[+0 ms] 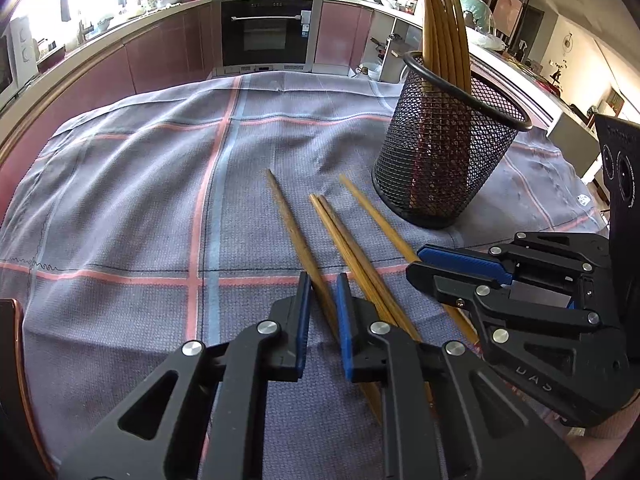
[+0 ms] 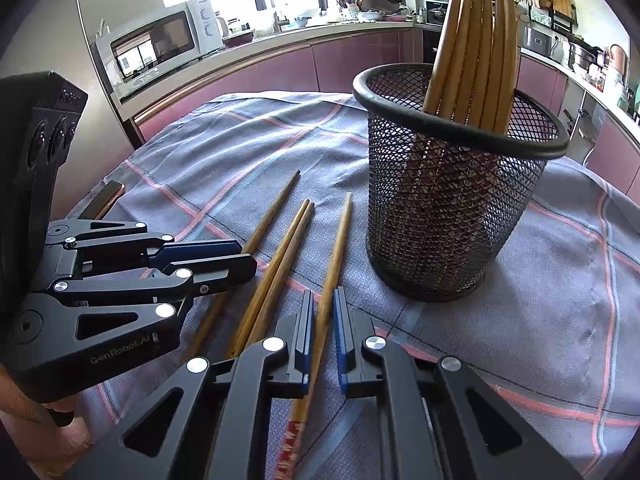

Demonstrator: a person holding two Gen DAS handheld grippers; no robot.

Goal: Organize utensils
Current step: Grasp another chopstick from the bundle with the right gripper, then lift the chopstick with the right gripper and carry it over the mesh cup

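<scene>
From my left wrist view, my left gripper (image 1: 322, 292) sits low over the checked cloth (image 1: 120, 200) with its blue pads closed in on the leftmost chopstick (image 1: 298, 240), which runs straight away from me between the fingers, long axis pretty much in line with the gripper, thin tip pointing toward the far side of the table. A pair of chopsticks (image 1: 348, 248) lies just right of it, touching each other, and a fourth chopstick (image 1: 376, 216) lies further right, passing under my right gripper (image 1: 460, 264), which comes in sideways from the right edge. The mesh cup (image 1: 444, 152) stands upright ahead and to the right, already holding a bunch of chopsticks, so it's nearer my right hand than my left. I can read "DAS" on the right gripper's body here, nothing else. From my right wrist view, the right gripper (image 2: 322, 320) is clamped on that fourth chopstick (image 2: 340, 240), again lying lengthwise along the fingers, with the cup (image 2: 452, 216) just ahead and right of its tip. My left gripper (image 2: 240, 258) shows at left, and its shell reads "GenRobot.AI". The near end of the chopstick I'm holding has red printing on it, but I can't make out the characters.
</scene>
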